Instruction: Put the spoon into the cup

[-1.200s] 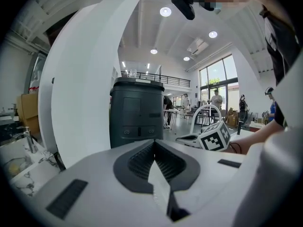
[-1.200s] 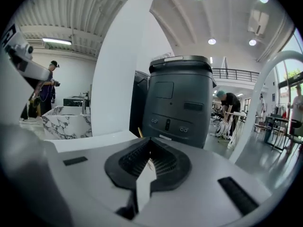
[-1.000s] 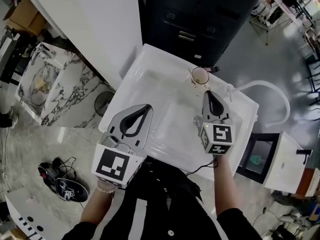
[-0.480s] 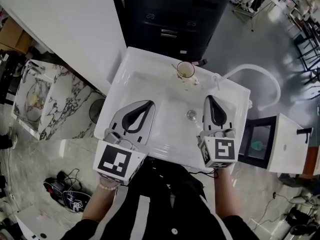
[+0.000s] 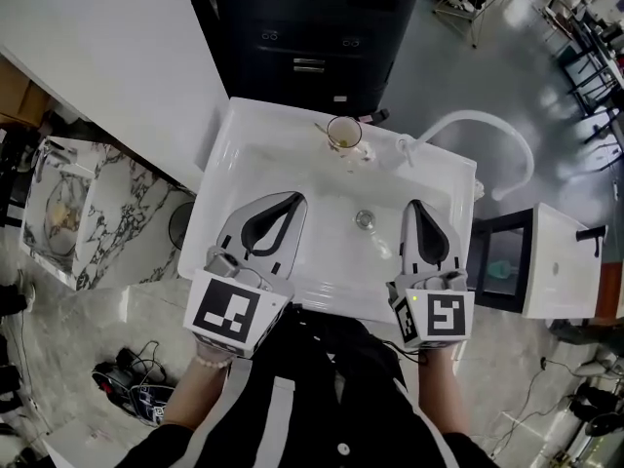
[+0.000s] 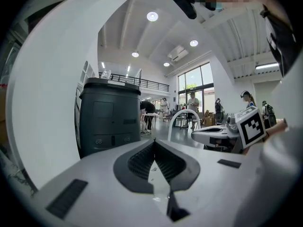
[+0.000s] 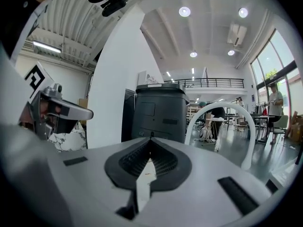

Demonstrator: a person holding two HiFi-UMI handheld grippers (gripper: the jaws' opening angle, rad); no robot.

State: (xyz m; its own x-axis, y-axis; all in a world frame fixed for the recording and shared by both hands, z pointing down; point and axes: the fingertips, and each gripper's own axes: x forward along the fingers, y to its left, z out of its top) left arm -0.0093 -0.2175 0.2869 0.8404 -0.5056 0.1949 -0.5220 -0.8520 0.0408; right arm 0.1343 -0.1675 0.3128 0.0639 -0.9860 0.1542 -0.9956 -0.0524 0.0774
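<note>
A clear cup [image 5: 343, 133] stands on the back rim of the white sink [image 5: 244, 154]. A thin spoon handle [image 5: 321, 128] leans out of its left side. Both grippers hang over the front half of the basin, well short of the cup. My left gripper [image 5: 296, 197] is shut with nothing between its jaws, which also meet at a point in the left gripper view [image 6: 154, 141]. On the right, my right gripper [image 5: 414, 204] is shut and empty too, its jaws touching in the right gripper view [image 7: 150, 138]. The cup is not visible in either gripper view.
The sink drain [image 5: 365, 219] lies between the two grippers. A white arched faucet [image 5: 487, 125] rises at the sink's back right. A dark cabinet [image 5: 312, 27] stands behind the sink, a marble counter [image 5: 88, 213] to the left, a white stand [image 5: 561, 271] to the right.
My right gripper has drawn back from beside the cup toward the sink's front edge. The left gripper stays over the front left. The cup now stands apart from both.
</note>
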